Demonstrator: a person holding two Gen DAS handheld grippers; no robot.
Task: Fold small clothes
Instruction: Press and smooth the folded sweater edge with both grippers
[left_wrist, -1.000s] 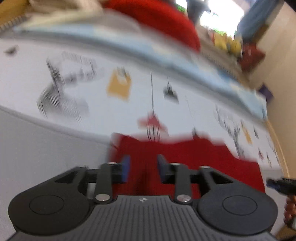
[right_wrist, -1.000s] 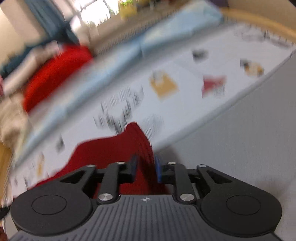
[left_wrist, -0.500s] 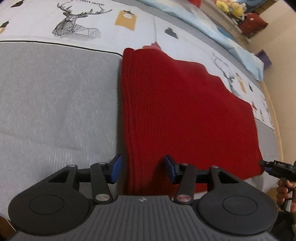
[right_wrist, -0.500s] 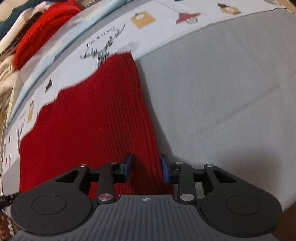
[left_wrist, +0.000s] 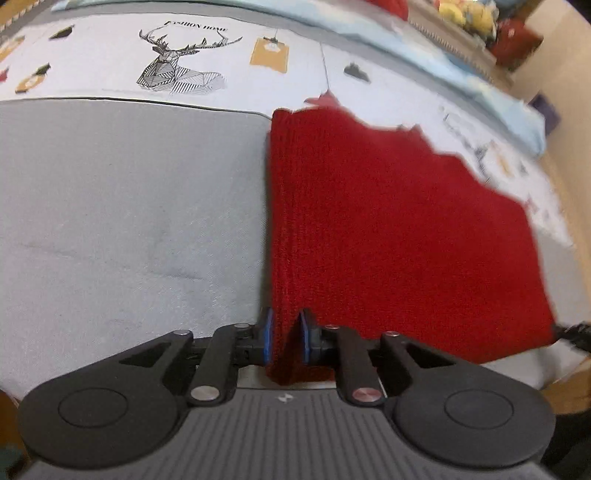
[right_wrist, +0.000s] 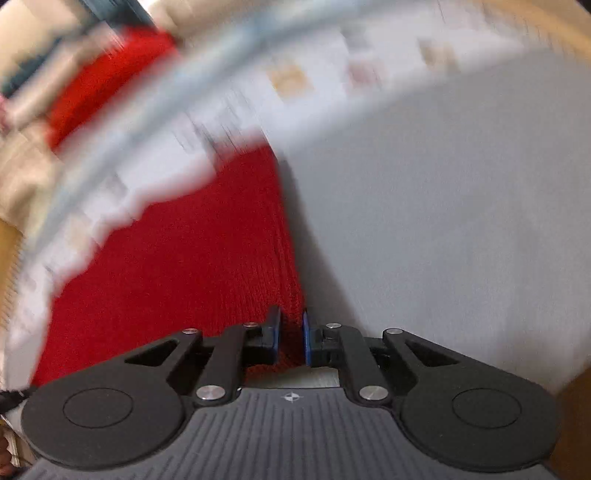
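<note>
My left tongs (left_wrist: 285, 334) sit at the near left corner of the knit (left_wrist: 388, 236), and their jaws are closing with the red cloth bunched up between the blue pads (left_wrist: 266, 334); the pads already squeeze it into a ridge. The knit lies flat on the grey sheet (left_wrist: 122, 221), its left edge a straight thick fold running away from me, its far edge ragged against the white printed strip where a deer drawing (left_wrist: 177, 66) shows. To the right, past the knit's far corner, a dark tip of my other tool pokes in at the picture's edge.

In the right view, much blurred, my right tongs (right_wrist: 291, 338) are at the knit's (right_wrist: 184, 266) near right corner. Their jaws are closing too, with a thin fold of the red edge caught between the pads. Right of that edge is bare grey sheet (right_wrist: 443, 203). Far up at the left, a second red heap (right_wrist: 107, 77) rests among pale cloth, too smeared to make out.
</note>
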